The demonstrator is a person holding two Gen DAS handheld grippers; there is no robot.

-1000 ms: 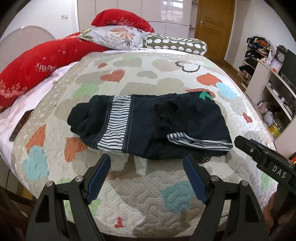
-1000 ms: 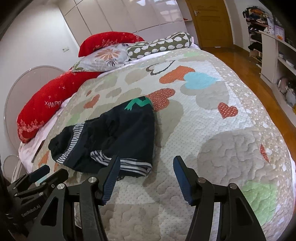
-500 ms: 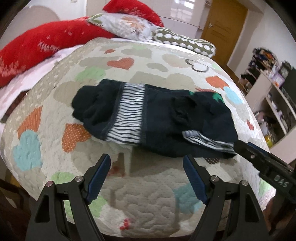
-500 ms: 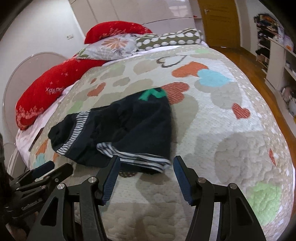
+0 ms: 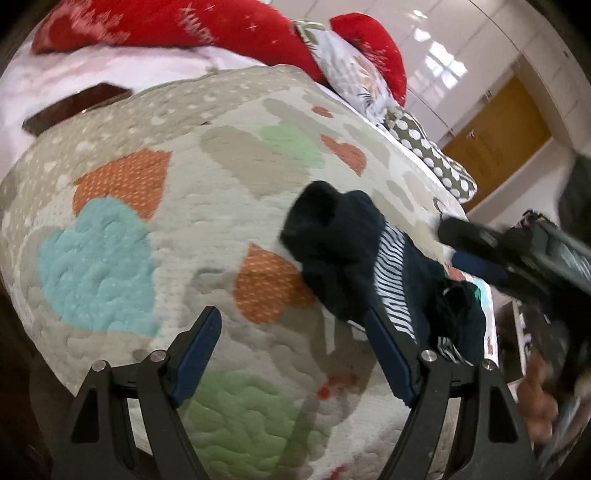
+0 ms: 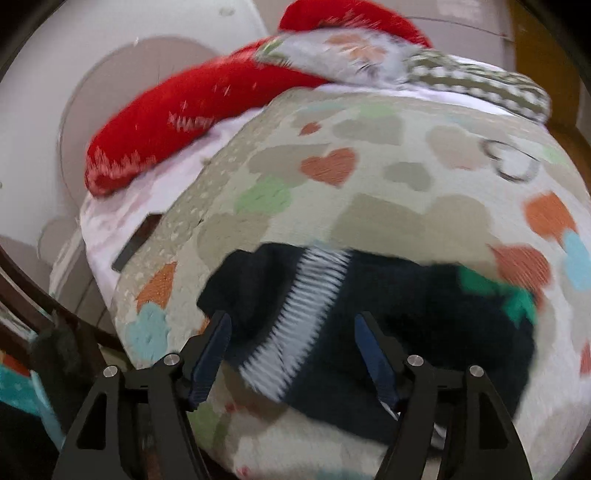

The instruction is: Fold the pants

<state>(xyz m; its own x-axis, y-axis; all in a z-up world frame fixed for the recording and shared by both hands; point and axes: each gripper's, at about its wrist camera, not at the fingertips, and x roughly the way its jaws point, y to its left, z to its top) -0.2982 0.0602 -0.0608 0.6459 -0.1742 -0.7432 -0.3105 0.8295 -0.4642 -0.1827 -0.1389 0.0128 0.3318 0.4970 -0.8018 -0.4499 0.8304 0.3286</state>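
Note:
The dark navy pants (image 5: pixel 343 254) with a black-and-white striped band lie crumpled on the heart-patterned quilt (image 5: pixel 155 192). In the left wrist view my left gripper (image 5: pixel 291 354) is open, low over the quilt, its right finger beside the pants' near edge. My right gripper shows there too (image 5: pixel 476 247), reaching in from the right above the pants. In the right wrist view the right gripper (image 6: pixel 293 350) is open, with the pants (image 6: pixel 424 325) and their striped band (image 6: pixel 306 306) between and beyond its fingers. That view is blurred.
Red bolster pillows (image 5: pixel 207 26), a floral pillow (image 5: pixel 354 74) and a dotted pillow (image 5: pixel 428 151) lie at the bed's head. A dark flat object (image 5: pixel 74 107) lies on the pale sheet at the left. A wooden door (image 5: pixel 491 144) stands beyond.
Both grippers have swung left and moved closer to the bed. The left one now looks at the pants' left end; the right one has moved over the striped band. Both stay open.

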